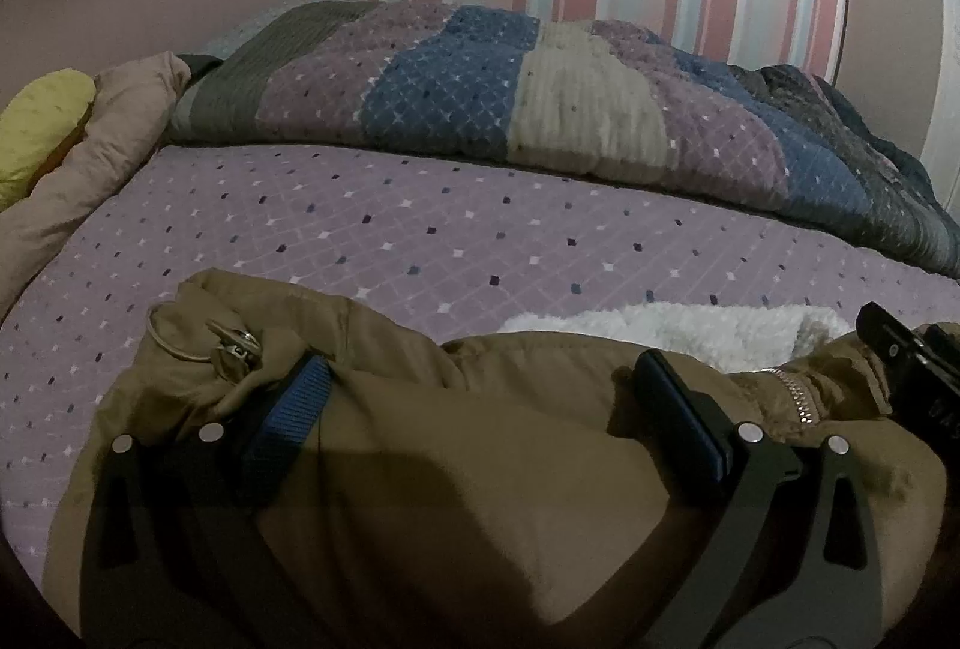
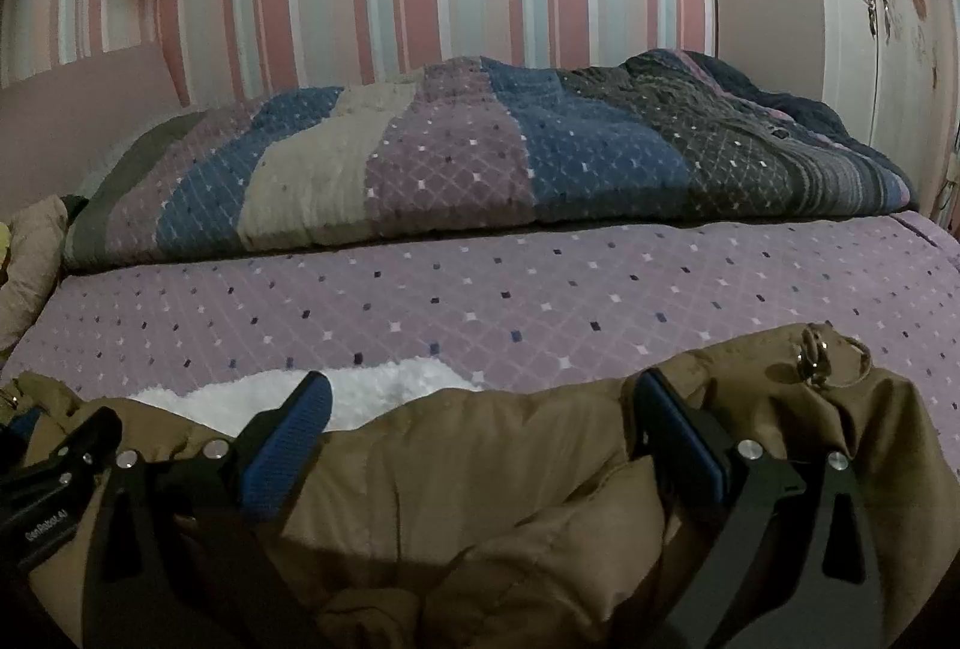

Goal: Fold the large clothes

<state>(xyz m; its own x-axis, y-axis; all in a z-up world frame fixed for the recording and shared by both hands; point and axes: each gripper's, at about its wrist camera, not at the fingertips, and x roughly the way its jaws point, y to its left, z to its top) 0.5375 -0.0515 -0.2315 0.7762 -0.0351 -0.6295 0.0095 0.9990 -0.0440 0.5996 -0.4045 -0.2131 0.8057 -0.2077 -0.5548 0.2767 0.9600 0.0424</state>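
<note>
An olive-brown jacket (image 1: 480,445) with white fleece lining (image 1: 672,337) lies bunched on the near part of the purple bed. My left gripper (image 1: 480,385) hovers over it with its blue-padded fingers (image 1: 294,403) spread wide and nothing pinched between them. A metal ring and zip pull (image 1: 222,343) sit at the jacket's left corner. In the right wrist view the same jacket (image 2: 492,499) fills the foreground, its fleece lining (image 2: 372,391) showing at left. My right gripper (image 2: 480,403) is open above the jacket's far edge. The other gripper's body (image 2: 54,475) shows at the left.
A purple dotted bedspread (image 1: 456,229) covers the mattress. A rolled patchwork quilt (image 2: 480,156) lies along the far side by the striped wall. Beige and yellow pillows (image 1: 60,138) sit at the left. A white wardrobe (image 2: 888,24) stands at the right.
</note>
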